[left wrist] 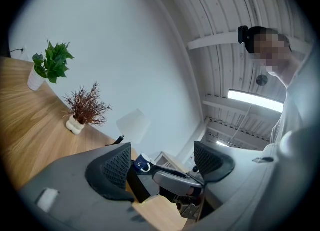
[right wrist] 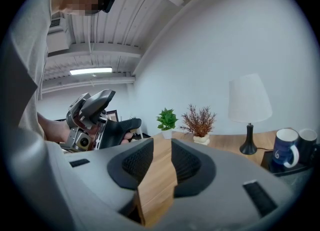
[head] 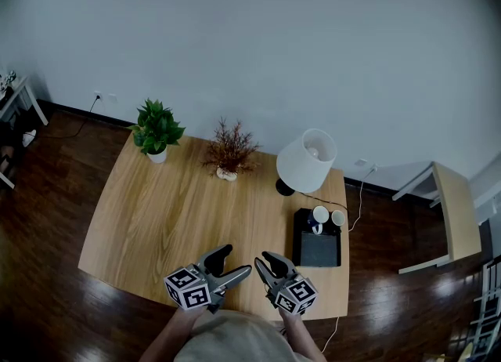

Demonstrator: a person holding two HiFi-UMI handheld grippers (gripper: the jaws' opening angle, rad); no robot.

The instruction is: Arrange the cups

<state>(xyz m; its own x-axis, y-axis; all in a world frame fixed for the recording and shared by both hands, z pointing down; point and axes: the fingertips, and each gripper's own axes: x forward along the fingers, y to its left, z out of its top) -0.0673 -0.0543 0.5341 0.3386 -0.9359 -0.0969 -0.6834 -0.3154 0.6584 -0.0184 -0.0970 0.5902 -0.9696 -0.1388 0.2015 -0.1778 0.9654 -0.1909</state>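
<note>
A dark blue mug and a second, darker cup stand at the far end of a black tray on the right side of the wooden table. Both grippers hover over the table's near edge, well short of the tray. My left gripper is open with its jaws wide apart and nothing between them. My right gripper stands open by a narrow gap, and only the tabletop shows through it. The blue mug also shows beyond the left jaws.
A white-shaded lamp stands just behind the tray, its cord trailing off the table's right edge. A dried plant and a green potted plant stand along the far edge. A small side table stands on the floor at the right.
</note>
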